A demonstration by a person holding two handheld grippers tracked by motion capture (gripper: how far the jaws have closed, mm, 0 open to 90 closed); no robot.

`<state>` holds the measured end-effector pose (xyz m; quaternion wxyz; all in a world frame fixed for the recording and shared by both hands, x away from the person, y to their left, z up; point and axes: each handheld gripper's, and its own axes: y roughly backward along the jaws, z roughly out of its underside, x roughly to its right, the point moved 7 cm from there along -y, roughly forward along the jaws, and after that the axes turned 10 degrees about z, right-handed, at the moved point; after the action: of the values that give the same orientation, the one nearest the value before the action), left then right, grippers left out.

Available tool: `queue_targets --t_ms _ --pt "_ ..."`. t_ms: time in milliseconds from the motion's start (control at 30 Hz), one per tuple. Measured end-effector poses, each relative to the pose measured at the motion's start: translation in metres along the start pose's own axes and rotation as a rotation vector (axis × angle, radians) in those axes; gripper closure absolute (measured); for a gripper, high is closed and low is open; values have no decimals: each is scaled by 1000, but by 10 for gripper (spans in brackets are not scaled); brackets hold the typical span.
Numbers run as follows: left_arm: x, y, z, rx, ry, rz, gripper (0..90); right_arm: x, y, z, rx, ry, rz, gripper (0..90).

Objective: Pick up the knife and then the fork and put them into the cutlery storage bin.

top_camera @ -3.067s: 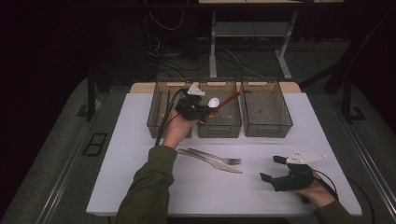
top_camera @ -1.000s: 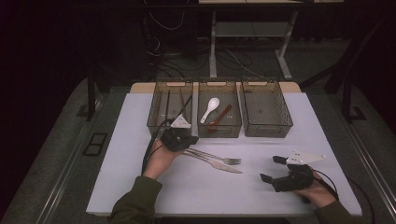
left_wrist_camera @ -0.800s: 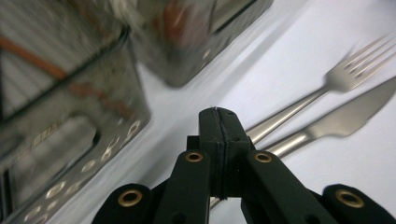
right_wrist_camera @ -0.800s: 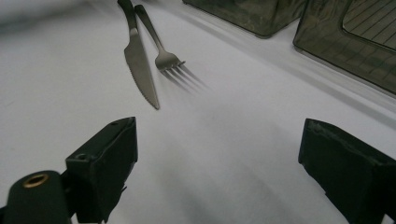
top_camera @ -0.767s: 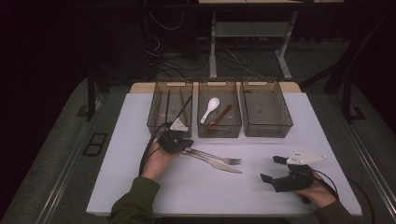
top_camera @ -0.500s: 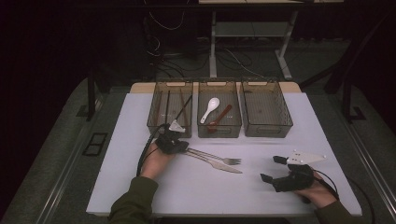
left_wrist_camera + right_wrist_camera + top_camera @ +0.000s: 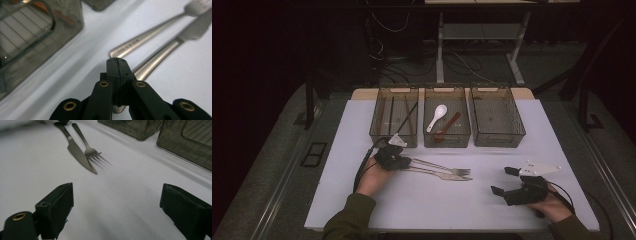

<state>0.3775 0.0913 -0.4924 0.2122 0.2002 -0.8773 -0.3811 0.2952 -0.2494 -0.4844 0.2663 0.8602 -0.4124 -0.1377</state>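
Observation:
A metal fork (image 7: 442, 167) and a knife (image 7: 447, 176) lie side by side on the white table (image 7: 422, 210), handles pointing left. My left gripper (image 7: 406, 162) hovers low at those handle ends. In the left gripper view its jaws (image 7: 117, 61) are pressed together with nothing between them, just over the knife handle (image 7: 160, 58) and beside the fork handle (image 7: 142, 41). My right gripper (image 7: 503, 180) rests at the table's front right, open and empty. In the right gripper view its jaws (image 7: 117, 191) stand wide apart, the knife (image 7: 76, 150) and fork (image 7: 86, 145) beyond.
Three smoky clear bins stand in a row at the back. The left bin (image 7: 377, 131) holds dark chopsticks, the middle bin (image 7: 447, 142) a white spoon (image 7: 438, 114) and a brown spoon (image 7: 447, 127). The right bin (image 7: 499, 141) looks bare.
My left hand has drawn back from the middle bin and come down low over the handle ends of the fork and knife, jaws staying shut. The right hand has not moved.

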Motion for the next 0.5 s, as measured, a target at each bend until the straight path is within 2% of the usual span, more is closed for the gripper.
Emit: queue_targets --t_ms 167,200,267,367,467,500 --pt "10 8 6 11 -17 26 888 -1 1 0 -4 -1 1 116" --pt "13 9 7 12 -18 42 888 -1 1 0 -3 -1 1 116" --pt "19 11 10 3 -31 56 887 -1 0 0 -1 -2 1 116" --pt "21 11 11 3 -67 25 887 -1 0 0 -4 3 -2 116" --pt "16 7 6 23 -69 5 887 -1 0 0 -3 1 -2 115" --pt "13 6 6 9 -73 -8 887 -1 0 0 -4 1 -2 116"
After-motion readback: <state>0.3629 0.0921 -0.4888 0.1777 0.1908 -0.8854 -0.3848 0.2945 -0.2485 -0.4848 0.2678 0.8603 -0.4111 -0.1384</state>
